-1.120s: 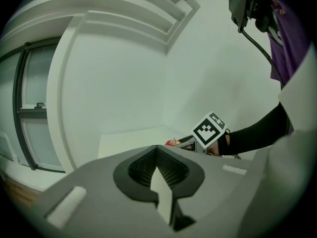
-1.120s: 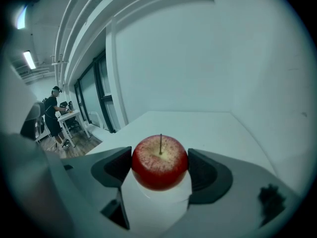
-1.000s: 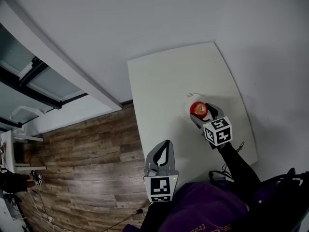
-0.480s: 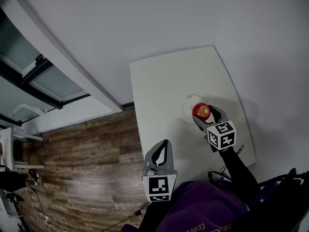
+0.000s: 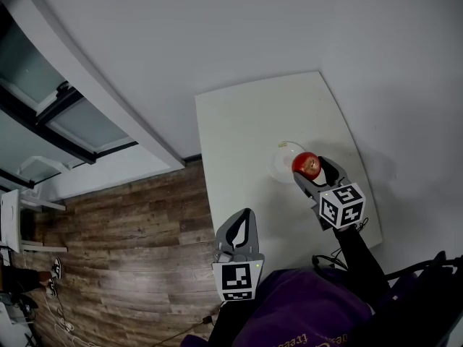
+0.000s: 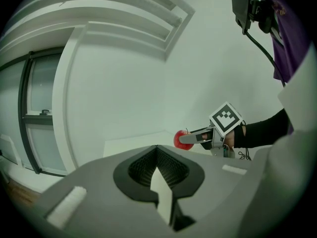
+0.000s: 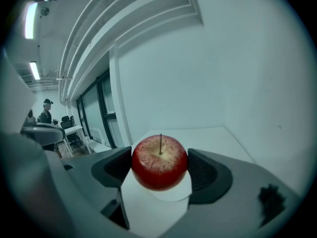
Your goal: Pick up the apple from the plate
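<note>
A red apple [image 5: 306, 165] [image 7: 159, 162] with its stem upright is clamped between the jaws of my right gripper [image 5: 309, 169] [image 7: 160, 168], held above a small white plate [image 5: 284, 159] [image 7: 173, 194] on the white table [image 5: 246, 129]. The plate shows bare just below and behind the apple. My left gripper [image 5: 242, 231] [image 6: 157, 168] hovers at the table's near left edge, jaws together with nothing between them. In the left gripper view the apple [image 6: 179, 139] and the right gripper [image 6: 190, 139] appear in the distance.
A wooden floor [image 5: 123, 244] lies left of the table. White walls [image 5: 217, 27] flank the table at its far and right sides. A cable [image 5: 329, 259] lies at the table's near right corner. Window frames [image 5: 43, 114] run at far left.
The right gripper has lifted the apple and drawn it slightly right and toward me, away from the plate. The left gripper has stayed put.
</note>
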